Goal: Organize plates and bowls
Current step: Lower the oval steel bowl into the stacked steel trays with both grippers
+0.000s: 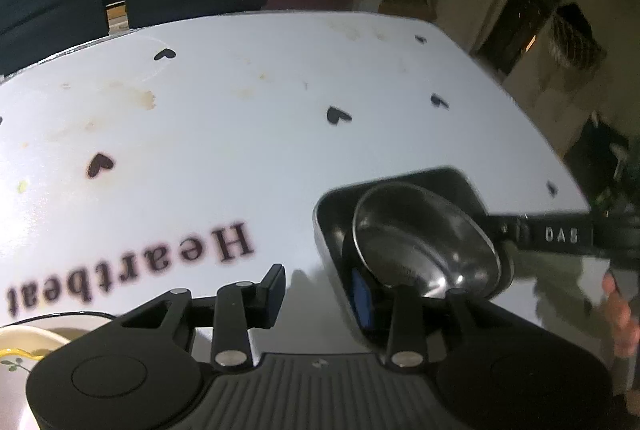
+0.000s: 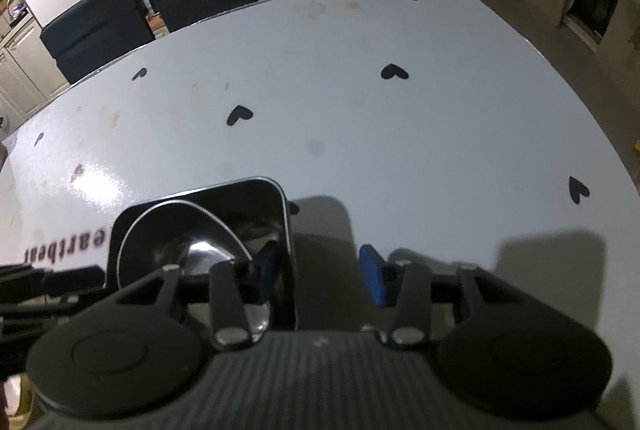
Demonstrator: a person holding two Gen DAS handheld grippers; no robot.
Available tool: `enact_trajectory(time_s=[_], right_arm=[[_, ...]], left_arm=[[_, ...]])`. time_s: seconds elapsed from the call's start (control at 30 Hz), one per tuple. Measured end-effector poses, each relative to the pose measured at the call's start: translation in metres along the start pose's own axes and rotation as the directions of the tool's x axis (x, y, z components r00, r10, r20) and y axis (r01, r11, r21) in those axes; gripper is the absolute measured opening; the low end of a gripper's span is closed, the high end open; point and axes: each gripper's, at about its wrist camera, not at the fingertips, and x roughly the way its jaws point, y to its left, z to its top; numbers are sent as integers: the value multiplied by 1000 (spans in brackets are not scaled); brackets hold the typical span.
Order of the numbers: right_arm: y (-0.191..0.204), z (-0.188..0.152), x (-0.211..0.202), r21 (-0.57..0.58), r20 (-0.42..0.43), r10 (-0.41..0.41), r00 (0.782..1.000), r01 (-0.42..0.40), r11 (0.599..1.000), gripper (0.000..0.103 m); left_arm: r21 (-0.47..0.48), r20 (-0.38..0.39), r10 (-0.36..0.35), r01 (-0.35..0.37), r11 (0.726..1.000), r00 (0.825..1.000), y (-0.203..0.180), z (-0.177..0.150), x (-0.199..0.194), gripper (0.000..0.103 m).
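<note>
Jaws of both grippers straddle square steel tray walls; round steel bowl inside.

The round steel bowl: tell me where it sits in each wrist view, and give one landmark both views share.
Left wrist view: the round steel bowl is lower right, tilted inside the square dark metal tray.
Right wrist view: the bowl is lower left, inside the same tray.
Shared landmark: the "Heartbeat" lettering on the white tablecloth, printed left of the tray in both views.
</note>
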Motion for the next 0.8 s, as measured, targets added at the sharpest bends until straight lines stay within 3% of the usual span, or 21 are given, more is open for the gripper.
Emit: enact_trajectory(time_s=[0.1,0.2,0.3,0.47,0.8], right_arm=[[-5,0,-3,17,-8,59,998,-59,998,20],[0,0,-7,-6,-9,74,997,-74,997,10],[2,0,-8,-22,-18,74,997,-74,997,7],[3,1,-9,-34,-26,76,997,-77,996,4],[-6,1,-11,-15,-28,106,994,-106,994,4]], left_arm=[[-46,2,-13,13,999,1000,4,2,-1,35],[-76,-14,-24,22,997,1000,5,3,0,29],[-93,-27,-34,31,995,999,6,1,2,26],[-147,-31,-77,72,987,997,10,1,6,13],[-195,-27,-118,111,974,993,16,-4,11,14]])
